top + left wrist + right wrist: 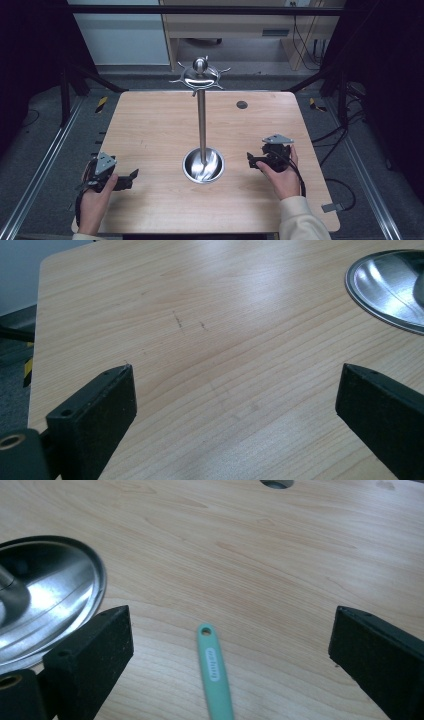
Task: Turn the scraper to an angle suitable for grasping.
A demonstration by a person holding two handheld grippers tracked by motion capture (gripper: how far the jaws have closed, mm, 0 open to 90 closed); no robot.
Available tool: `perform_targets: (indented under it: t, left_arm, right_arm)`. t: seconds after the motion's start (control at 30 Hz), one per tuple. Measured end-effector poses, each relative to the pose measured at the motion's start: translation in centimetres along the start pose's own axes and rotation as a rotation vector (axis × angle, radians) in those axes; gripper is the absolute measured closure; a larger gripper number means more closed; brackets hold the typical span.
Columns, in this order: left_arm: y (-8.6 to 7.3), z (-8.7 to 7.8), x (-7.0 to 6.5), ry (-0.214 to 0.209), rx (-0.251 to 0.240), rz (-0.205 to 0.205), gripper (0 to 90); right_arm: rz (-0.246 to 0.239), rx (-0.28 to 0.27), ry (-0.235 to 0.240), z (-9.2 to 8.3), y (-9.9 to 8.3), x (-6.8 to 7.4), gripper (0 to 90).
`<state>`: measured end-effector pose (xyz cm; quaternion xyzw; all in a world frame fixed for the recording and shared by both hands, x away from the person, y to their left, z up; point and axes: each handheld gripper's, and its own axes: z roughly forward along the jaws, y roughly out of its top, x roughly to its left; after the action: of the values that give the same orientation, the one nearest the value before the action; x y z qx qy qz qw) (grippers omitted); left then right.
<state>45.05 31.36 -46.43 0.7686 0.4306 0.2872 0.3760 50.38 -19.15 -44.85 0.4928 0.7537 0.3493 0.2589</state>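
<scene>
2 claws spread wide, nothing gripped yet. Right claw [230,645] poised over green handle [216,672] lying flat on table [260,555], just beside steel stand base [47,595]. Left claw [235,405] above bare wood. Grasp and, likely, hanging on hooked top [200,76] all pending.

One metal stand [202,115], one green handle [216,675], two tools, and seemingly one table hole [242,105].
</scene>
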Motion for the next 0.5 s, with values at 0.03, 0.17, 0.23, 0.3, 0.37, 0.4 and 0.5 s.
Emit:
perform_targets:
  t: [0.03,0.17,0.23,0.3,0.37,0.4,0.5]
  left_arm:
    - [0.0,0.0,0.0,0.000,0.000,0.001,2.8]
    - [-0.1,-0.1,0.0,-0.001,0.002,0.008,2.8]
    - [-0.1,-0.1,0.0,-0.002,0.002,0.008,2.7]
    - [-0.1,-0.1,-0.1,-0.002,0.001,0.007,2.8]
    - [0.0,0.0,-0.2,-0.003,0.002,0.009,2.8]
    - [0.0,0.0,-0.2,-0.004,0.005,0.014,2.8]
    - [0.0,0.0,-0.3,-0.004,0.007,0.018,2.8]
  right_arm:
    - [-0.022,-0.004,0.004,0.0,0.1,0.4,4.7]
    - [-0.077,-0.001,0.017,0.1,0.3,1.6,9.3]
    - [-0.098,0.000,0.024,0.3,0.4,1.9,15.2]
    - [-0.101,0.001,0.030,0.3,0.4,2.1,18.2]
    - [-0.137,0.021,0.056,0.7,0.3,2.5,30.6]
    - [-0.146,0.032,0.070,0.8,0.2,2.6,33.9]
    - [-0.188,0.043,0.116,0.9,0.1,3.2,46.9]
